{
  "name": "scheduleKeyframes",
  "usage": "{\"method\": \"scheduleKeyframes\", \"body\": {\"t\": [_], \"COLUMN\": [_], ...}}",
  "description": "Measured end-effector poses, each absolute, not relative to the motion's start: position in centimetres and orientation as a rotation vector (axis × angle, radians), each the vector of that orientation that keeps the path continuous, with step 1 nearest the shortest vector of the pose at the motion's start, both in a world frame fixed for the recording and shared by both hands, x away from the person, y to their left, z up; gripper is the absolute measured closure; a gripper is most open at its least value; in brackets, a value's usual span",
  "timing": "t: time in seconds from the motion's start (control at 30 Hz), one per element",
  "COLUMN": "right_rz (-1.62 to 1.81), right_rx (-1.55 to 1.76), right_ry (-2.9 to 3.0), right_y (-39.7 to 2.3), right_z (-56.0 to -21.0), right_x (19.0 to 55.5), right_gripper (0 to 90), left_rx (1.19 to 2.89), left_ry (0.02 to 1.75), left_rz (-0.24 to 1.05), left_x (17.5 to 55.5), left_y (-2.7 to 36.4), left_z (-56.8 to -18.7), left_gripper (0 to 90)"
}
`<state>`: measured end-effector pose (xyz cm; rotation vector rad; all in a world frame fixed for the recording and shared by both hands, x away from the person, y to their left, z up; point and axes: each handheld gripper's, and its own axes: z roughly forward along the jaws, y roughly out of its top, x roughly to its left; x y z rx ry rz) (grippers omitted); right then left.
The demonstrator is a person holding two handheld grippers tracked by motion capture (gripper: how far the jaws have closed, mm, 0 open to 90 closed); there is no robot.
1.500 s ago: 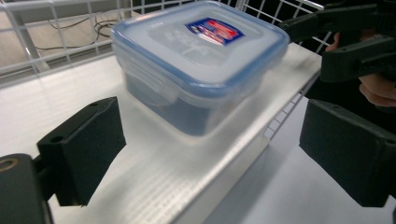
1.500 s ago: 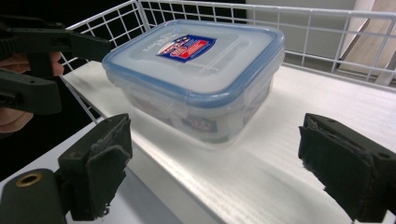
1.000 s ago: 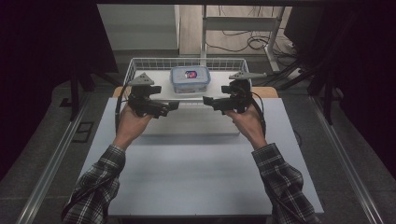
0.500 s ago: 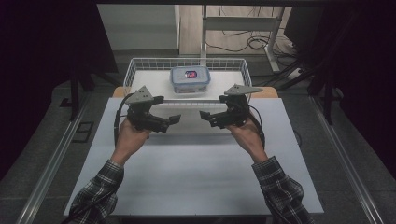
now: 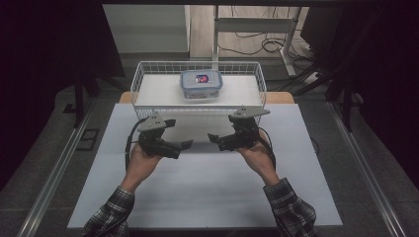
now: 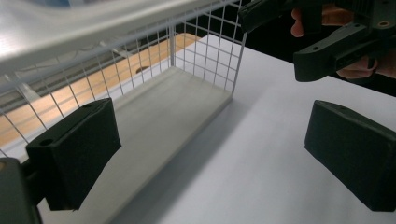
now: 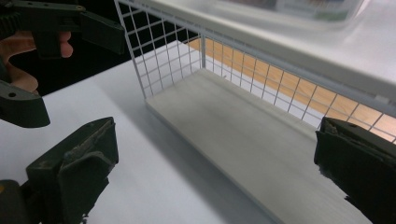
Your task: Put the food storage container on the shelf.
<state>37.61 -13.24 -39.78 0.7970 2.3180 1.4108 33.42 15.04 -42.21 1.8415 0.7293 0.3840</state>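
The white bench (image 5: 207, 192) carries a wire basket (image 5: 148, 74) at its far edge, raised on a pale board, and inside it sits a clear lidded food container (image 5: 201, 84), near the middle. Both grippers hover over the bench just in front of the basket, well apart from the container. The left gripper (image 5: 185, 144) and the right gripper (image 5: 211, 138) point at each other, jaws wide and empty. From where I stand, the main risk is the two tips knocking together; next, a jaw catching the basket's front wire on the way in and shoving it.
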Motion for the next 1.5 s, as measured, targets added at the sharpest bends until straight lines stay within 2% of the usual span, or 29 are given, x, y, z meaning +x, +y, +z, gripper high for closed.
{"method": "scheduleKeyframes", "body": {"t": [0.5,0.93,1.5], "right_rz": [1.411,1.415,1.325], "right_rx": [0.822,0.803,0.809], "right_ry": [2.331,2.347,2.406], "right_y": [-14.3,-14.7,-15.0], "right_z": [-42.3,-43.2,-45.8], "right_x": [35.9,34.1,32.2], "right_gripper": [0.0,0.0,0.0], "left_rx": [1.83,1.865,1.875], "left_ry": [0.772,0.786,0.817], "left_rz": [0.334,0.37,0.357], "left_x": [31.5,30.0,28.1], "left_y": [15.6,15.5,15.0], "left_z": [-44.9,-46.1,-48.4], "left_gripper": [3.0,2.6,1.9]}}
